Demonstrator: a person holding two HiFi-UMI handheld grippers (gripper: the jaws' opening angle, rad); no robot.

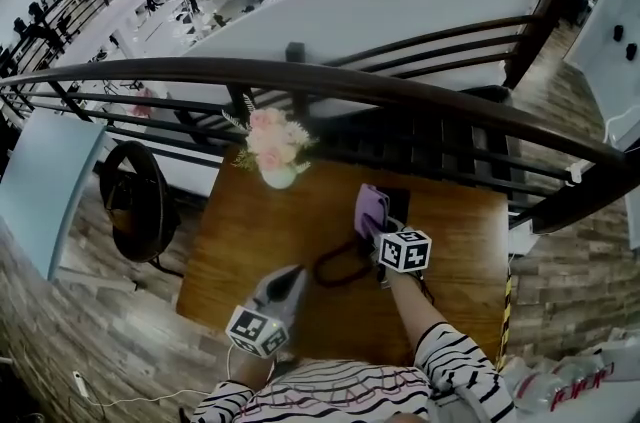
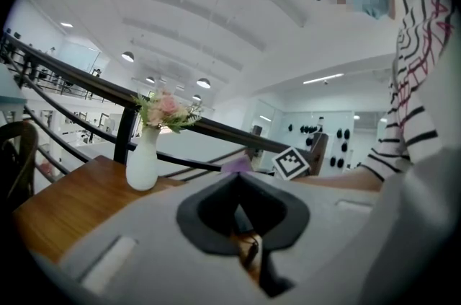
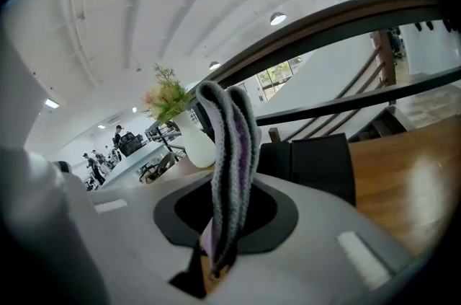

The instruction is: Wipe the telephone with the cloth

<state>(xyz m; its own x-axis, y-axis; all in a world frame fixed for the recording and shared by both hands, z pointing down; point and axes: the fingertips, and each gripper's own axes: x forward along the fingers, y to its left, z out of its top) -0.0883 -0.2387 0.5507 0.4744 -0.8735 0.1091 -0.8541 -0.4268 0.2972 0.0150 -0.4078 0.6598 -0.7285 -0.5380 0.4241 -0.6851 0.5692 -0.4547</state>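
Item, wooden table [image 1: 250, 241]: rectangular, smooth brown top with a satin sheen, set against a dark curved railing [image 1: 400, 91]. Item, telephone [image 1: 399, 201]: black, matt, blocky, at the table's far side, with its coiled black cord [image 1: 338, 269] looping toward me. Item, vase [image 1: 279, 176]: white, round-bellied with a narrow neck, holding pink flowers [image 1: 268, 136] and green sprigs, left of the telephone. Item, cloth [image 3: 229, 152]: ribbed knit, grey with lilac, folded into a thick strip; I see it pinched in the closed fingers of the right gripper [image 1: 380, 233], standing up from them at the telephone's left edge, though I cannot tell whether it touches. Item, left gripper [image 1: 296, 273]: grey shell, fingers pressed together on nothing, near the cord.
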